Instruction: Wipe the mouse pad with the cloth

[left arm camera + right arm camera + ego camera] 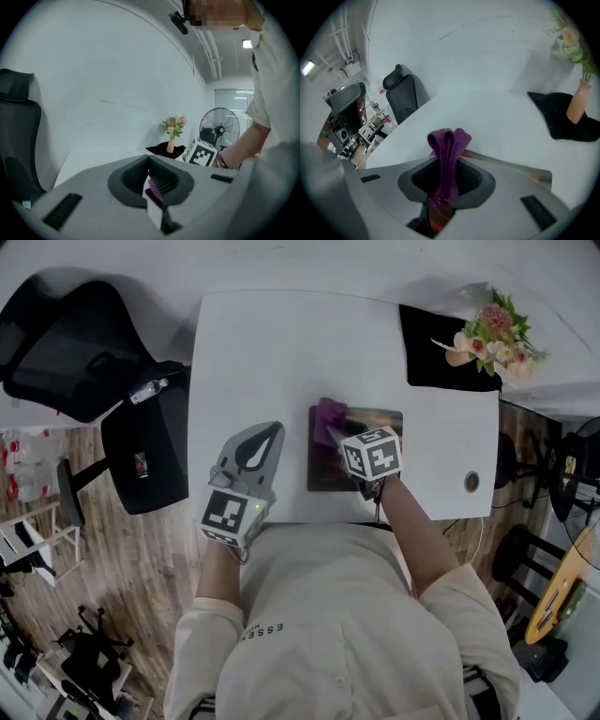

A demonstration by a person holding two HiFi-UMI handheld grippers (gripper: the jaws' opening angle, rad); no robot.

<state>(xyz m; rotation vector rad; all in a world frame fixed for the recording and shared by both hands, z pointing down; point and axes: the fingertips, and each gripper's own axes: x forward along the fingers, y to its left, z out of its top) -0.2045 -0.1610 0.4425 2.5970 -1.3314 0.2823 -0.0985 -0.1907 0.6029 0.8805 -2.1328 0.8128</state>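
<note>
Mouse pad (375, 420) sits at near edge of white table (262, 352). Right gripper (446, 180) jaws clamp purple cloth (449, 145) over pad's left end. Left gripper (153, 183) jaws closed, empty. Shirt (319, 615) print: "ESSE", rest unreadable.

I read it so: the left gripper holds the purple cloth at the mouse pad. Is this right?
Not quite. The right gripper holds the purple cloth at the mouse pad, as the right gripper view shows; the left gripper is shut on nothing.
</note>
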